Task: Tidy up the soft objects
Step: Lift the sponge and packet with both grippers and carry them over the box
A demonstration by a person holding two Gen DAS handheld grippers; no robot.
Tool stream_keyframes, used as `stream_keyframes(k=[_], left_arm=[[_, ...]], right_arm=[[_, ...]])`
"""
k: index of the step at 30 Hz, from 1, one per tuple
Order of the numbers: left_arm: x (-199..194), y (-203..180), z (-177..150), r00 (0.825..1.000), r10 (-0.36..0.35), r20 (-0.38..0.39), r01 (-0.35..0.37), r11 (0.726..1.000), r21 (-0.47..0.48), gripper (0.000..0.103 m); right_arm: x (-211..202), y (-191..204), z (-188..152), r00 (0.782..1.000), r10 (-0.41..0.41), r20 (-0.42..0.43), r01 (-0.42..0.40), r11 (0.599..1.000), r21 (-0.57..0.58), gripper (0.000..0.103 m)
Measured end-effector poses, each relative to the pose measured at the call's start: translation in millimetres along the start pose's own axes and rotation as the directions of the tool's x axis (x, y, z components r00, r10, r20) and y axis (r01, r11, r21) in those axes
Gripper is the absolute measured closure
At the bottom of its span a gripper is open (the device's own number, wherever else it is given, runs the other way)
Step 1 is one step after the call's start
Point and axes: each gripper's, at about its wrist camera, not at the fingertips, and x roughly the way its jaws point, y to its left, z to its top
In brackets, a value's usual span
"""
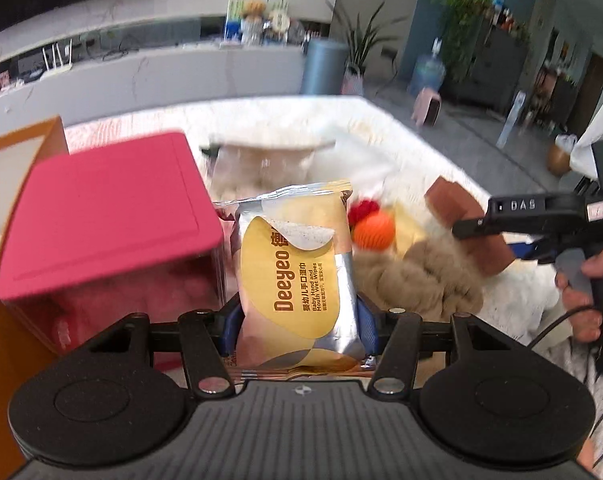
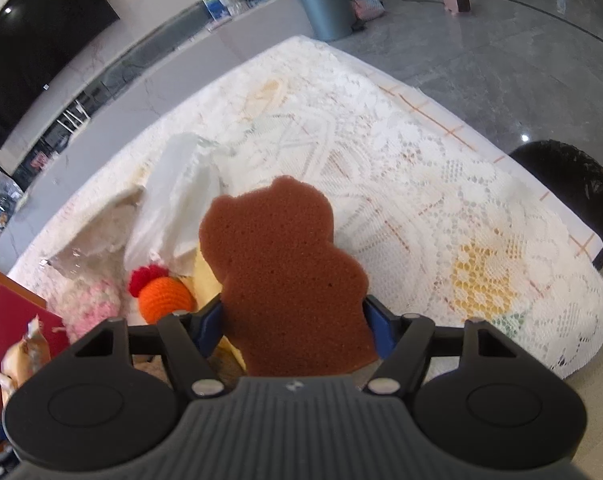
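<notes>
A yellow and silver pack of baby wet wipes (image 1: pixel 297 268) stands upright between the blue pads of my left gripper (image 1: pixel 299 328), which is shut on its lower sides. It is held beside a box with a pink lid (image 1: pixel 105 216). My right gripper (image 2: pixel 297 322) is shut on a brown bear-shaped sponge (image 2: pixel 285 264), raised over the lace-covered table (image 2: pixel 421 180). The left wrist view shows that sponge (image 1: pixel 457 204) and the right gripper's black body at the right, with a hand on its handle.
On the cloth lie an orange and red crochet ball (image 2: pixel 165 296), a pink and white crochet piece (image 2: pixel 93 300), a beige knitted bundle (image 1: pixel 421 276), a yellow cloth (image 2: pixel 205 276) and crumpled clear plastic (image 2: pixel 181 200). A black bin (image 2: pixel 573 192) stands past the table's right edge.
</notes>
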Motion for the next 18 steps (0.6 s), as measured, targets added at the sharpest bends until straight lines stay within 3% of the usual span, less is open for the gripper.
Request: stream_keyframes(k=[7,14,18], left_arm=[[-12.0,8.6,11.8,0.994,-0.049,0.095,0.057,0.995,-0.084,0.040],[-26.5,12.4,25.9,0.989,-0.048,0.142,0.061,0.994,-0.092,0.041],[-36.3,15.6,25.2,0.979,-0.126,0.160,0.142,0.986,-0.091,0.042]], right_arm=[[-25.7,9.1,-3.6,0.991,0.107,0.085,-0.102,0.993,-0.057,0.033],[-56.5,30.6,-5.0,0.975,0.136,0.174,-0.113,0.984,-0.134,0.033],[-73.4,44.7,-3.6,0.964,0.178,0.195,-0.151,0.977,-0.148,0.033]])
